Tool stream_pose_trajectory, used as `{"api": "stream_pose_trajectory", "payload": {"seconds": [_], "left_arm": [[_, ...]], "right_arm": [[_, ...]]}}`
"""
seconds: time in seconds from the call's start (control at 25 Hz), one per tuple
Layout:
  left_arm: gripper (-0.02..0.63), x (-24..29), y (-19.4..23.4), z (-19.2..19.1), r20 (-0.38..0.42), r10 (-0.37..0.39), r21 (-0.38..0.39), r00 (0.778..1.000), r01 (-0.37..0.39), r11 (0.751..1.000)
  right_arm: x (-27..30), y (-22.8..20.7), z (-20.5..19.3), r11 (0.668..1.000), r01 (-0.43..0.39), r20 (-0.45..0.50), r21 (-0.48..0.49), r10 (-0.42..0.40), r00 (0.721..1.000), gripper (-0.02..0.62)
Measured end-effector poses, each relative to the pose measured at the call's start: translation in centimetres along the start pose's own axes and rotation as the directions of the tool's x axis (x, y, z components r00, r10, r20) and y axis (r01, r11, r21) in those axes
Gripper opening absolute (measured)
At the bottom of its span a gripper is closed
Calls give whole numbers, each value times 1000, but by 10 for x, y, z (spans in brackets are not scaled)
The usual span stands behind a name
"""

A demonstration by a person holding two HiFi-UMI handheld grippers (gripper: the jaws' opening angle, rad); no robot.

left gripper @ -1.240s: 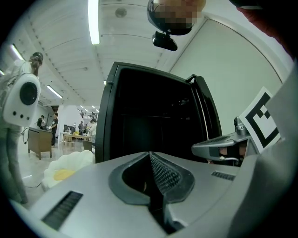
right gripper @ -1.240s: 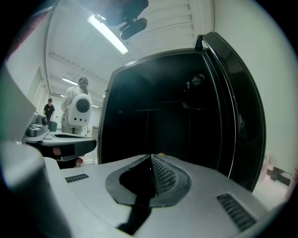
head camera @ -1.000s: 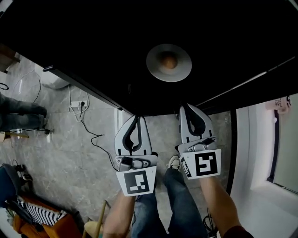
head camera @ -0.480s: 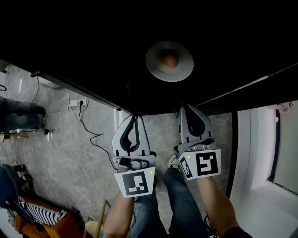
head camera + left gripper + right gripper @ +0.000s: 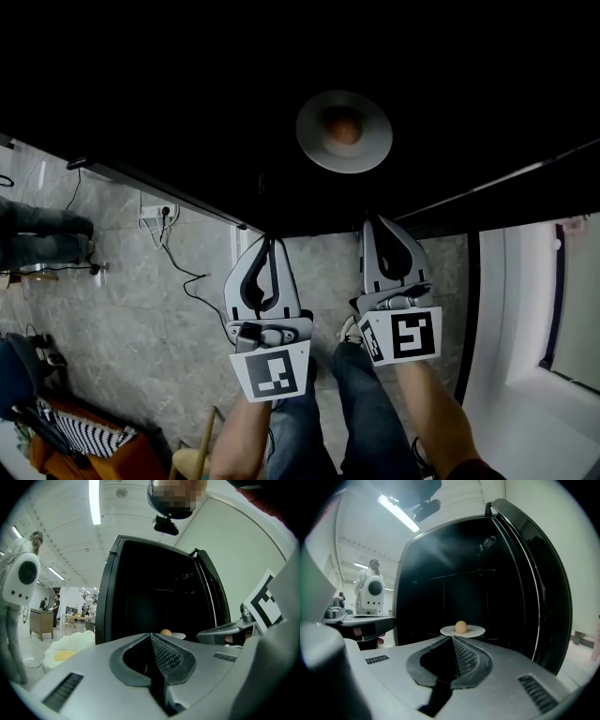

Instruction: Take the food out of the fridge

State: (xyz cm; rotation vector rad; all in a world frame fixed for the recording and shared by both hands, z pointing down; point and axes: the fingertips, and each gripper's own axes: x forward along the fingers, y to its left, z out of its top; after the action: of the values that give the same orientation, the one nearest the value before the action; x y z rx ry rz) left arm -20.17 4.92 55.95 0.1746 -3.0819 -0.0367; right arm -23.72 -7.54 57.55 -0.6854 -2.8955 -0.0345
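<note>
The fridge [image 5: 187,84] stands open in front of the person, its inside black and unlit, with the door [image 5: 534,588] swung out on the right. Both tools are held low at its mouth, side by side and apart from each other. The left gripper [image 5: 269,246] has its jaws pressed together at the tips with nothing between them, and the right gripper [image 5: 383,225] is the same, closed and empty. Well back on the shelf sits a pale plate [image 5: 314,136], and in the middle of it the food [image 5: 344,126], a small round tan thing, perhaps an egg or a bun; I cannot tell which. It sits straight ahead of the right gripper, so I'd lead with that one. I'd say the jaws must be spread before reaching in. The plate rim looks the safer hold, since the round piece could roll. Keep the plate level coming out, with the left gripper ready to steady the far edge.
</note>
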Motion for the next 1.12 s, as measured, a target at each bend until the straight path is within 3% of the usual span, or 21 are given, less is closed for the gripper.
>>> {"api": "stream_pose_trajectory", "payload": {"seconds": [0.4, 0.64, 0.92, 1.12], "left_arm": [[14, 0, 0, -2, -8, -4, 14, 1000, 5, 1000], [14, -1, 2, -1, -7, -5, 20, 1000, 5, 1000], [14, -2, 2, 0, -10, 1, 16, 1000, -1, 1000], [14, -3, 4, 1, -7, 1, 23, 1000, -1, 1000]], "right_arm": [[15, 0, -4, 995, -14, -30, 99, 17, 999, 21], [20, -5, -4, 973, -19, -18, 230, 24, 1000, 23], [26, -2, 0, 963, -38, -8, 269, 41, 999, 23], [29, -6, -2, 932, -29, -8, 363, 34, 999, 32]]}}
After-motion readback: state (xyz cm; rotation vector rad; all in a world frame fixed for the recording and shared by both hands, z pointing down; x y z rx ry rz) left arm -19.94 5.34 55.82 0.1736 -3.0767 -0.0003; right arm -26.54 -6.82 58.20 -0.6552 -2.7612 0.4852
